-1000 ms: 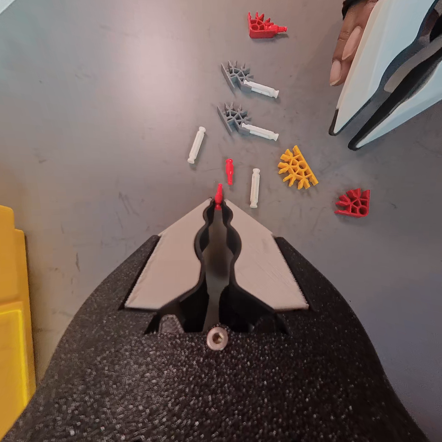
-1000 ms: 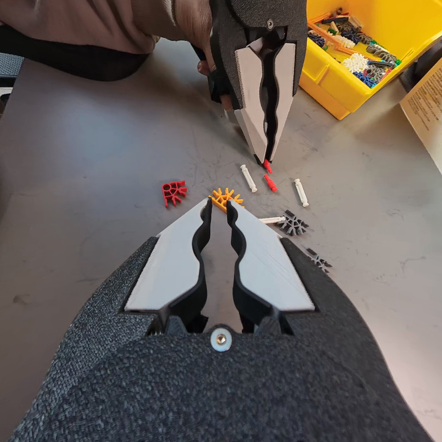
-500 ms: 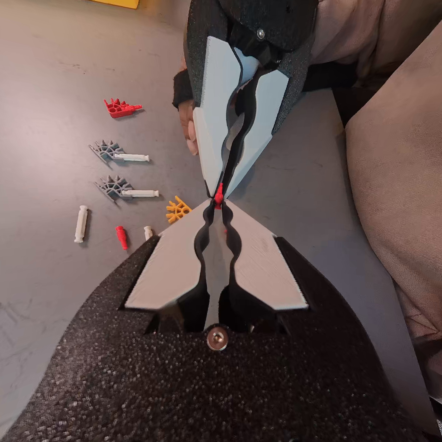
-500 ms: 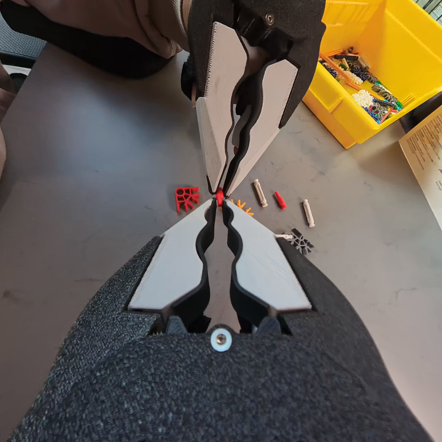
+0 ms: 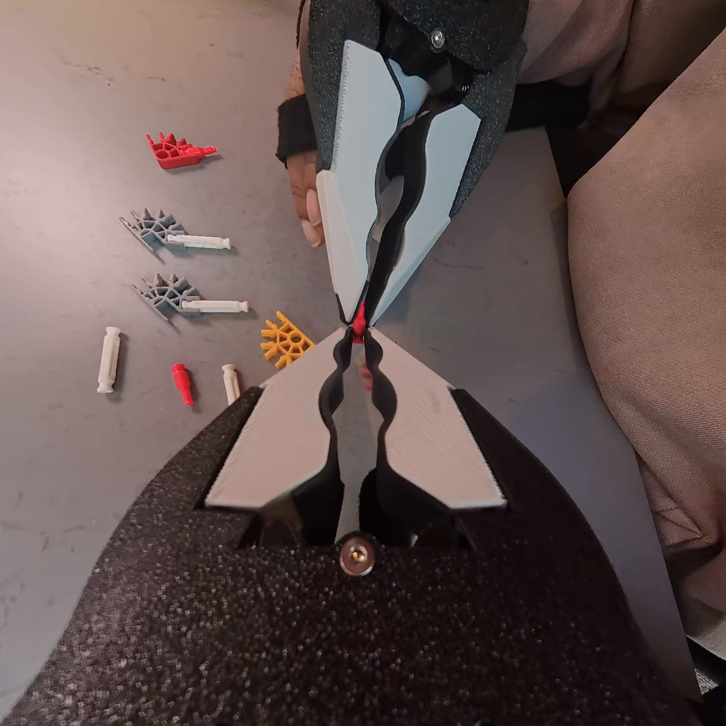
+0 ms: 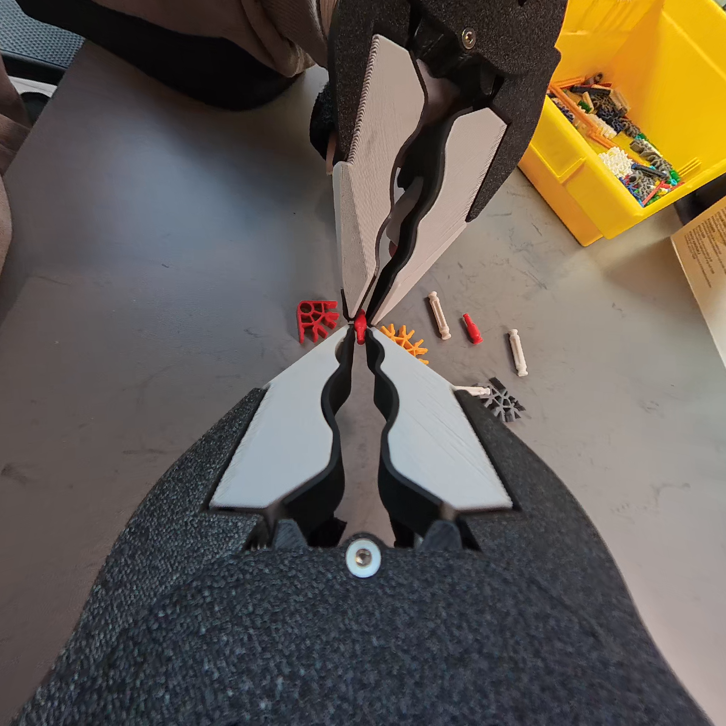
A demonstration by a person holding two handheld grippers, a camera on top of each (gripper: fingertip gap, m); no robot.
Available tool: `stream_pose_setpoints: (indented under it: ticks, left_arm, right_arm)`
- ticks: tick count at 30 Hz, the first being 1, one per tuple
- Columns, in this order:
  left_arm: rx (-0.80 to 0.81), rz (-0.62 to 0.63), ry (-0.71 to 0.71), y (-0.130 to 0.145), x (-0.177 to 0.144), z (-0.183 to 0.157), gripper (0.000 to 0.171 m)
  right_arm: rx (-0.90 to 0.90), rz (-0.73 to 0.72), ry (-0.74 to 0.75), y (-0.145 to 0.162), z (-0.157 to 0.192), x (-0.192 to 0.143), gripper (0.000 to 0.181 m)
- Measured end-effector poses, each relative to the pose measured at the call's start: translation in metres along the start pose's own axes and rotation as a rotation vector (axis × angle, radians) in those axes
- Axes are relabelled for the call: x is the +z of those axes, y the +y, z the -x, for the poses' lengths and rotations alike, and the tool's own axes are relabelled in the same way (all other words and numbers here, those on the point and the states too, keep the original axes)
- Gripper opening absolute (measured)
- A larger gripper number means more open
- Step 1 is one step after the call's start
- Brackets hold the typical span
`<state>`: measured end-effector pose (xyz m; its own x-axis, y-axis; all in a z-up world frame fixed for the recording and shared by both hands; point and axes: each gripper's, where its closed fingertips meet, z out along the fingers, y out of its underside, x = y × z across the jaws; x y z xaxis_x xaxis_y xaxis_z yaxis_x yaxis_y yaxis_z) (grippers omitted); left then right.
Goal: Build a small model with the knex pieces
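Endwise, red rod (image 5: pixel 358 327) bridges both grippers.

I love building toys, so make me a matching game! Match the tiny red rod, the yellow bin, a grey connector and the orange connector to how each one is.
1 tiny red rod
2 yellow bin
3 grey connector
4 orange connector

a has a white rod plugged in
b pinched between the fingers of the left gripper and right gripper
c full of mixed pieces
d lying loose, nothing plugged in

Pairs: 1-b, 2-c, 3-a, 4-d
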<state>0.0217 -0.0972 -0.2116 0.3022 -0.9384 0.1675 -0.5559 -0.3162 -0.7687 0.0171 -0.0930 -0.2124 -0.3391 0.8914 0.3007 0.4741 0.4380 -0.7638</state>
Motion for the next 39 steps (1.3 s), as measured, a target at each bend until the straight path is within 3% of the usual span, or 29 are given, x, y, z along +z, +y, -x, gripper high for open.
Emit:
stream_pose_setpoints:
  ticks: [7, 13, 32, 39]
  left_arm:
    - [0.015, 0.067, 0.042, 0.012, -0.011, -0.008, 0.027]
    - [0.078, 0.198, 0.031, 0.032, 0.003, -0.014, 0.029]
    - [0.080, 0.177, 0.043, 0.028, 0.010, -0.015, 0.024]
    - [0.076, 0.176, 0.044, 0.028, 0.010, -0.015, 0.024]
  right_arm:
    - [-0.011, 0.004, -0.107, 0.002, 0.017, -0.002, 0.003]
    - [-0.031, 0.056, -0.156, 0.009, 0.028, 0.002, 0.003]
    - [-0.042, 0.098, -0.155, 0.015, 0.030, 0.003, 0.004]
    - [-0.012, 0.046, -0.168, 0.005, 0.030, -0.001, 0.006]
